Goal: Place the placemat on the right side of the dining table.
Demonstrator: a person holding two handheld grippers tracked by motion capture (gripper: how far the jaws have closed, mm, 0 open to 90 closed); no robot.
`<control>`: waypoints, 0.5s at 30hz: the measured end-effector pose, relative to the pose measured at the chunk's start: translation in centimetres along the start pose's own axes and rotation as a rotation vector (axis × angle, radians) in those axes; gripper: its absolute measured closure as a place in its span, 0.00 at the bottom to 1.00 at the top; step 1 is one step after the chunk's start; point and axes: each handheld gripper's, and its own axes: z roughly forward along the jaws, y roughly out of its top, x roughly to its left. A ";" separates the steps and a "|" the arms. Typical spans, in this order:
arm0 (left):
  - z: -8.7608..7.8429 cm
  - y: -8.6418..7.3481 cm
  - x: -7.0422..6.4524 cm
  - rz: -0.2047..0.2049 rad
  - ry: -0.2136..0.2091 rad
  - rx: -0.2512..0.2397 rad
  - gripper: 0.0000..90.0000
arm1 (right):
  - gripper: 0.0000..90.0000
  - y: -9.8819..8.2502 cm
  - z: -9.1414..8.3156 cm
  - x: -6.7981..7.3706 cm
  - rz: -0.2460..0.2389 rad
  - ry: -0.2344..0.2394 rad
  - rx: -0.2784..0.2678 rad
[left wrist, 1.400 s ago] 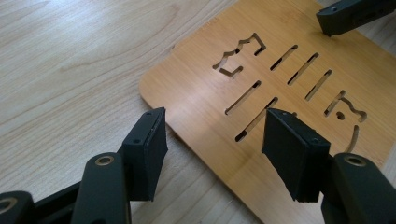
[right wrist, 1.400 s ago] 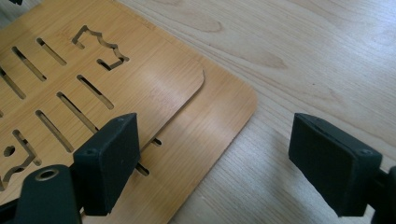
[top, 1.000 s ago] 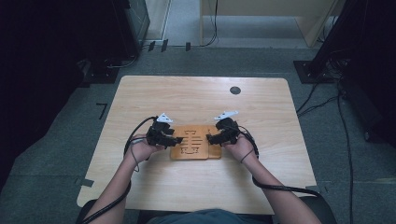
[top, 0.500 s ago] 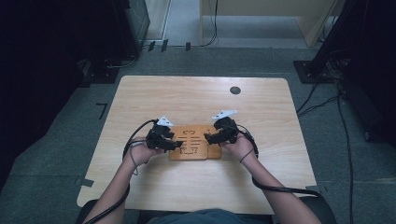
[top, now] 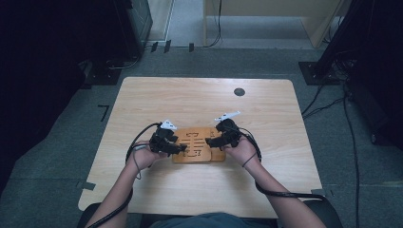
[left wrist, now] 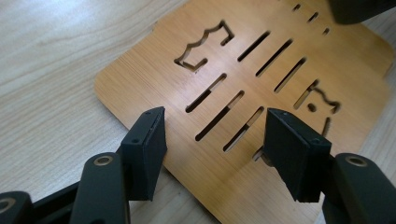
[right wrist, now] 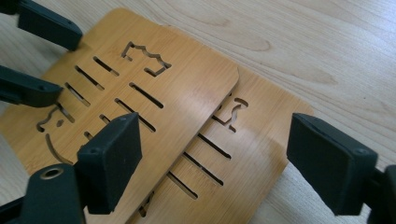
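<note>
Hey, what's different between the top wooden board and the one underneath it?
The top board lies over the bottom board, which is partly covered and juts out along one side. The top board has a crown-like cutout; the bottom board shows a curved one. The top board rests on its partner, the bottom board on the table. Both are brown wood with rounded corners and narrow slots.
</note>
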 end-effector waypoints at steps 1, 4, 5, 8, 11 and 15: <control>0.0 0.0 0.0 0.002 -0.002 -0.007 0.42 | 0.18 0.1 -0.1 -0.1 0.000 0.007 0.002; 0.1 0.0 0.0 -0.004 0.000 -0.010 0.42 | 0.18 0.1 -0.2 -0.2 0.003 0.018 0.007; 0.1 0.0 0.0 -0.002 -0.002 -0.012 0.41 | 0.18 0.2 -0.2 -0.1 0.006 0.025 0.012; 0.1 -0.1 0.0 -0.011 -0.005 -0.016 0.41 | 0.24 0.2 -0.1 0.0 0.021 0.049 0.025; 0.2 0.0 0.0 -0.015 -0.008 -0.022 0.40 | 0.32 0.1 0.1 0.2 0.045 0.077 0.045; 0.2 0.0 -0.2 -0.013 -0.011 -0.021 0.40 | 0.38 0.1 0.3 0.4 0.059 0.093 0.069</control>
